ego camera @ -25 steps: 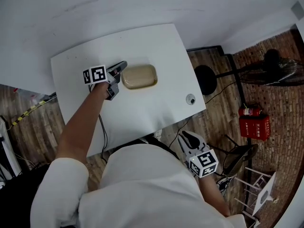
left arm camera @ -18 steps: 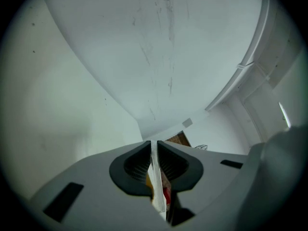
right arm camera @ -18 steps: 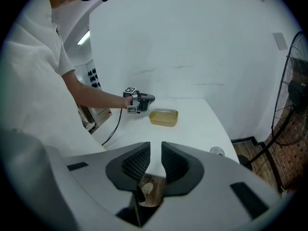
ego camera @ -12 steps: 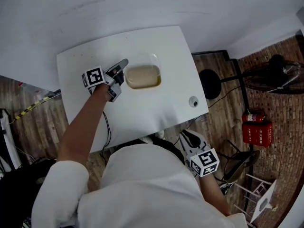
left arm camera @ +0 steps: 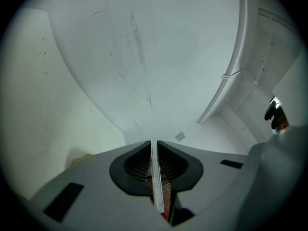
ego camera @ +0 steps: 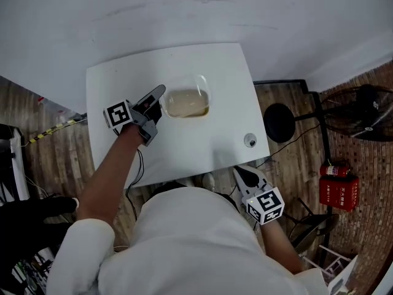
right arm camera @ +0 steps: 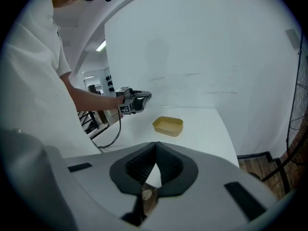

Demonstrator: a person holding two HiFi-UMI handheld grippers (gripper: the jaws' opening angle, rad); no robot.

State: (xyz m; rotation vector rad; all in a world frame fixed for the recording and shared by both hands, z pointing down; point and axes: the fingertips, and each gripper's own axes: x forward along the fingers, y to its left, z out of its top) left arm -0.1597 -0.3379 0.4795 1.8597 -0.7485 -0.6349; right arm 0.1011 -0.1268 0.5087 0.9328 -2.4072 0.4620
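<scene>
Clear lid [left arm camera: 154, 177], pinched edge-on in our left hand-held gripper [ego camera: 156, 94], has risen off the yellow container [right arm camera: 168, 125] just beside its tips; our right hand-held gripper [right arm camera: 155, 150] has closed, empty.

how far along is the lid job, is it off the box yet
Done: the tan box sits open on the table, so the clear lid looks lifted off it.
In hand: the left tool is shut on the lid's edge, raised beside the box.
Left: the lid is not set down yet; the right tool is shut and empty, off the table's near edge.
</scene>
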